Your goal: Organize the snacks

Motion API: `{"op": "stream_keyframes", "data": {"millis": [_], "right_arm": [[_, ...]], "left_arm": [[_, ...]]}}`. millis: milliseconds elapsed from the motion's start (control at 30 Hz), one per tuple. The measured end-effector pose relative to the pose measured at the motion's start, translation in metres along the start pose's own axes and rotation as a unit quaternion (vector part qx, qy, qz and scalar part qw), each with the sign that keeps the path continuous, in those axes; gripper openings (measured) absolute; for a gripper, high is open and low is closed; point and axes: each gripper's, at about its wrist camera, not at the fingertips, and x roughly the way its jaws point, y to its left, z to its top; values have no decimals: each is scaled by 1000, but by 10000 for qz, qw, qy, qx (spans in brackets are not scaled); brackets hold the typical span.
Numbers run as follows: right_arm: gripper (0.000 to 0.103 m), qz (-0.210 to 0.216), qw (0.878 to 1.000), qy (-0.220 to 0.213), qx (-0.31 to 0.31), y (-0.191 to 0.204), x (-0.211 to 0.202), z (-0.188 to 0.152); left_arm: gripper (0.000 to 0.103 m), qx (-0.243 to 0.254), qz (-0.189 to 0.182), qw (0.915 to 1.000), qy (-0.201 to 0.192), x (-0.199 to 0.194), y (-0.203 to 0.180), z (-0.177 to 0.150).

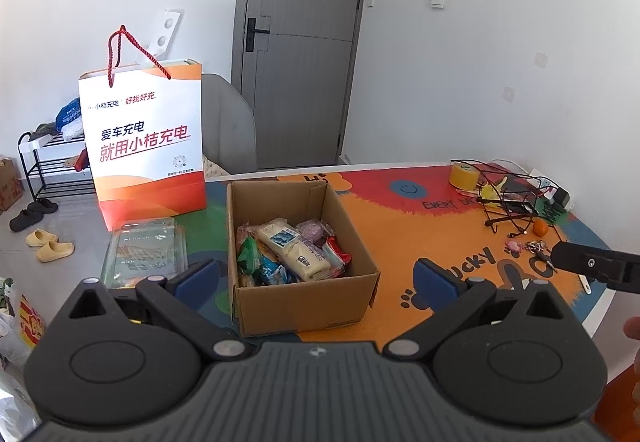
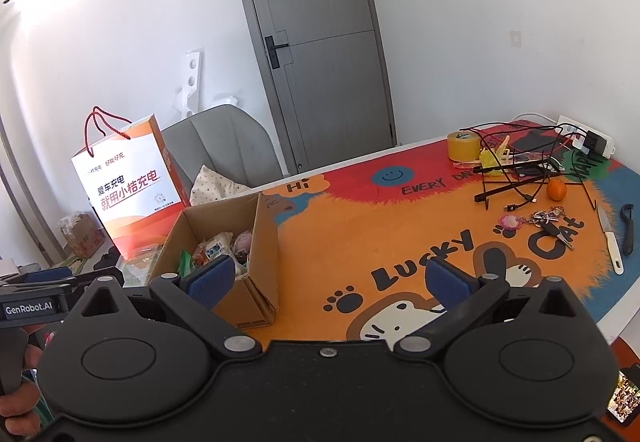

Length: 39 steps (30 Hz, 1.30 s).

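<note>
**Snack box and table holdings, near to far**

1. Our left gripper (image 1: 316, 274), blue pads spread wide and holding nothing, hovers just in front of the cardboard box (image 1: 304, 298).
2. Our right gripper (image 2: 330, 278), likewise spread and empty, hangs over the bare orange part of the printed table mat (image 2: 360, 234), to the right of the box (image 2: 256, 242).
3. The cardboard box stands open near the mat's left edge. Inside we count a heap of wrapped snacks (image 1: 288, 254): a long cream-coloured packet (image 1: 296, 252) lying diagonally on top, green and blue wrappers at the left, a red wrapper at the right, and a purple round item toward the back.
4. A clear plastic clamshell container (image 1: 144, 254) lies flat, left of the box and close to it.
5. An orange-and-white paper gift bag (image 1: 146, 140) with red cord handles stands upright behind the container.
6. On the mat's right side, well apart from the box: a bunch of keys with a pink charm (image 2: 536, 222), a white-handled knife (image 2: 610, 242), a small orange fruit (image 2: 557, 189), black cables over a wire stand (image 2: 516, 170), and a roll of tan tape (image 2: 463, 145).
7. A grey chair (image 2: 224, 146) sits behind the table; beyond it, a grey door (image 2: 320, 42).
</note>
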Motion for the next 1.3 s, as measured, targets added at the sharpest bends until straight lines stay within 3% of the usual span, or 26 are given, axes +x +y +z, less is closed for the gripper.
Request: {"op": "stream_keyframes", "data": {"millis": [1300], "right_arm": [[103, -78, 9999, 83, -126, 5, 5, -2]], "left_arm": [[103, 30, -92, 9999, 85, 3, -1, -1]]}}
